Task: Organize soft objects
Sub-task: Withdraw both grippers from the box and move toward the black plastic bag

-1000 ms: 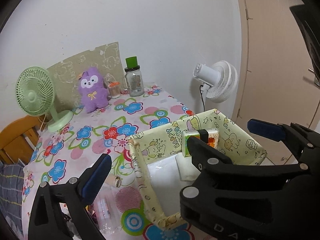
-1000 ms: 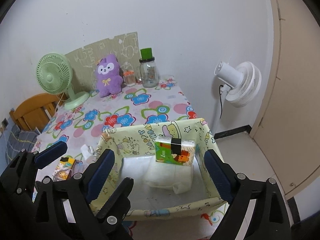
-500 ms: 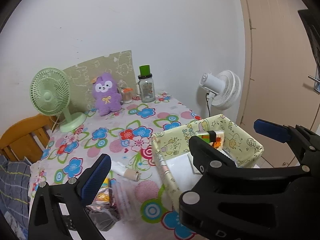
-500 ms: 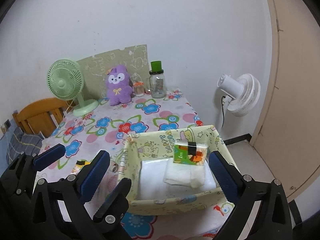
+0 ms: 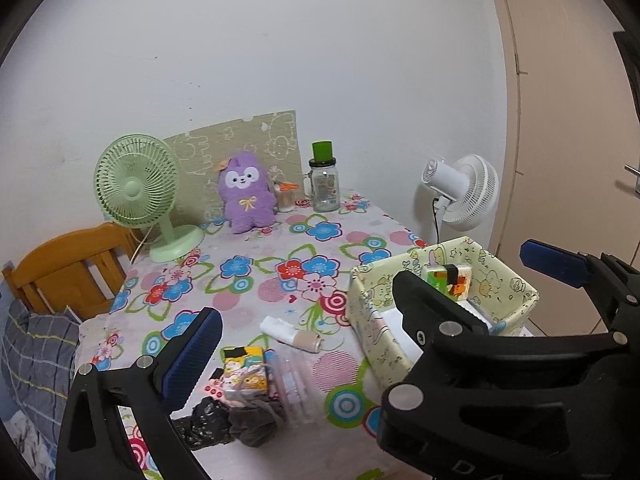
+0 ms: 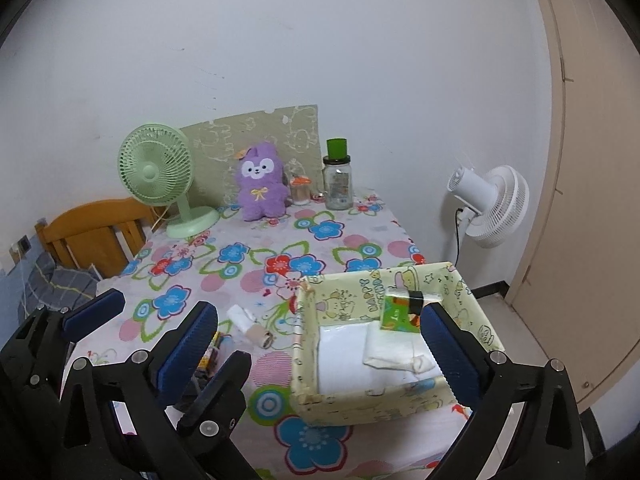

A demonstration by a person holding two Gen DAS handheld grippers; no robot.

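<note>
**Both grippers up and empty; loose pile waits left of the box**

Left gripper [image 5: 368, 320]: fingers wide, nothing held. Right gripper [image 6: 320, 340]: fingers wide, empty too. Both hover above the counter [image 5: 240, 256] near its front edge.

Fabric storage box [image 6: 476, 308] sits at the counter's right front corner; inside, folded white cloths [image 6: 360, 356] and a green tissue pack [image 6: 400, 312] leaning on the back wall.

Outside it: rolled white sock [image 5: 288, 330], yellow tissue pack [image 5: 244, 372], clear pouch [image 5: 292, 380], dark crumpled fabric [image 5: 232, 424], all clustered together.

Likely next: fetch from the pile. Suggest left gripper descend on one item only, pinching its middle; the sock lies apart and looks easiest. Watch for dragging neighbours.
</note>
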